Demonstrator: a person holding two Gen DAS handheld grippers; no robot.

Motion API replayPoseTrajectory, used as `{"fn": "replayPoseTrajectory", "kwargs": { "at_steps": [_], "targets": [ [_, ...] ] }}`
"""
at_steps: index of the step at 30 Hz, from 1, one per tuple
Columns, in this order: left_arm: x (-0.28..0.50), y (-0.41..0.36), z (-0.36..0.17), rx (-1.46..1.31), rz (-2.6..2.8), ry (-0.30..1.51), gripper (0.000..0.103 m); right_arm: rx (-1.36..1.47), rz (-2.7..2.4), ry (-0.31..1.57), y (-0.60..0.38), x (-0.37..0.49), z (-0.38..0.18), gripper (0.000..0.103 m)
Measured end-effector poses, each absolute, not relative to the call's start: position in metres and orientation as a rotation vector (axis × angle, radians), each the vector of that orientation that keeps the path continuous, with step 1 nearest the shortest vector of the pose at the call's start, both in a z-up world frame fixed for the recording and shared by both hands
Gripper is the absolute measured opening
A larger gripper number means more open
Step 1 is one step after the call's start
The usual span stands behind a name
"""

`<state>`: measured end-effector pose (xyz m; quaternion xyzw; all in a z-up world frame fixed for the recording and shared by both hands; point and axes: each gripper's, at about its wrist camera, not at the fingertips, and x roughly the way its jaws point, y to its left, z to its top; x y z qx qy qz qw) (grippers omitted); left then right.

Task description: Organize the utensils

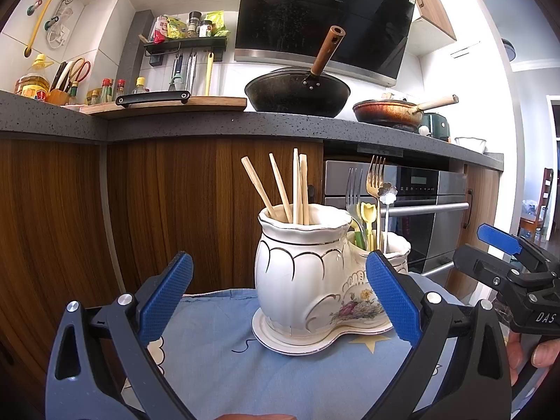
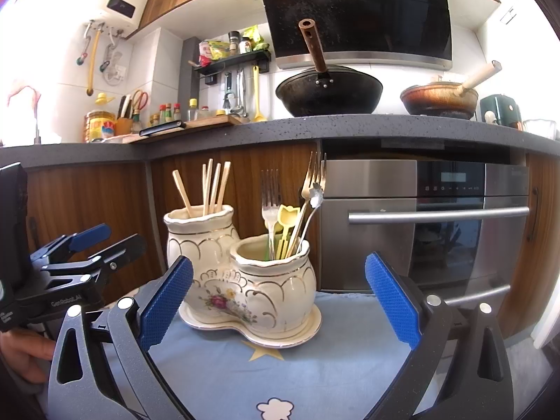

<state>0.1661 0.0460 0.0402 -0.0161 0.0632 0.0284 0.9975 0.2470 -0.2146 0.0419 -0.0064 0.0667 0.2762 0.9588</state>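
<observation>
A white holder [image 2: 245,280] with two cups sits on a blue cloth [image 2: 287,378] in front of the kitchen cupboards. The chopsticks [image 2: 210,189] stand in one cup, and the forks [image 2: 271,192] and a spoon [image 2: 315,196] stand in the other. The left gripper [image 1: 278,297] and the right gripper [image 2: 278,297] are both spread wide apart and hold nothing.

white holder [image 2: 276,287] showing off gold trim and a floral print, blue cloth [image 2: 315,378] sporting a yellow star, gripper pads [image 1: 393,297] looking textured blue
</observation>
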Motion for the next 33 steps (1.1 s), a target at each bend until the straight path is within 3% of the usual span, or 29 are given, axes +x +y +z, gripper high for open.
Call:
{"fn": "replayPoseTrajectory", "kwargs": {
  "at_steps": [33],
  "targets": [
    [0.1684,0.0452,0.0411,-0.012,0.048,0.136,0.098,-0.014,0.559,0.133,-0.2135,0.2459,0.0414,0.098]
  ]
}}
